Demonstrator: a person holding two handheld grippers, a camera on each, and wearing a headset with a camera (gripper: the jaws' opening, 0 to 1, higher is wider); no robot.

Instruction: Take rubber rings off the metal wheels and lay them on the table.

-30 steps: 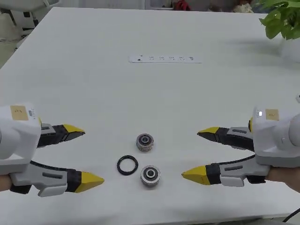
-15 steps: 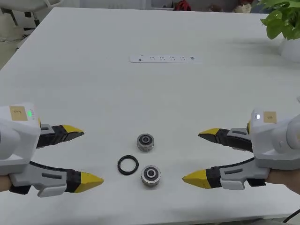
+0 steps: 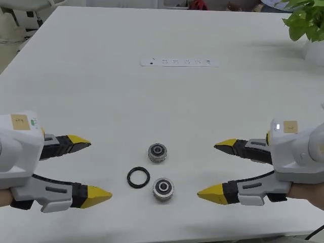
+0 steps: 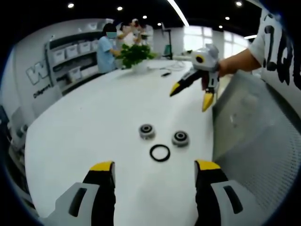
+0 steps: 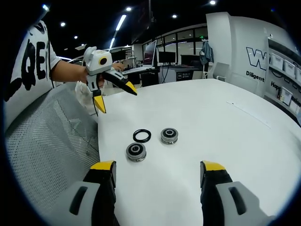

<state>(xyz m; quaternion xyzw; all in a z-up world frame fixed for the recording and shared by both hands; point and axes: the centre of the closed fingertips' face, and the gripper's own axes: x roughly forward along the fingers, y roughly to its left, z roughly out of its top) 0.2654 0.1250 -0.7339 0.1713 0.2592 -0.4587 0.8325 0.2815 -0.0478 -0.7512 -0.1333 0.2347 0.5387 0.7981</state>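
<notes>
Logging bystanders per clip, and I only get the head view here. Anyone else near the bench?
Observer: Yes. The left gripper view shows people standing by shelves, past the plant.
Reviewer: Anything at the other end?
Observer: The right gripper view shows monitors beyond the table.
Reviewer: And beside the person working?
Observer: A grey mesh surface, maybe a chair back, runs along the table's near edge.
</notes>
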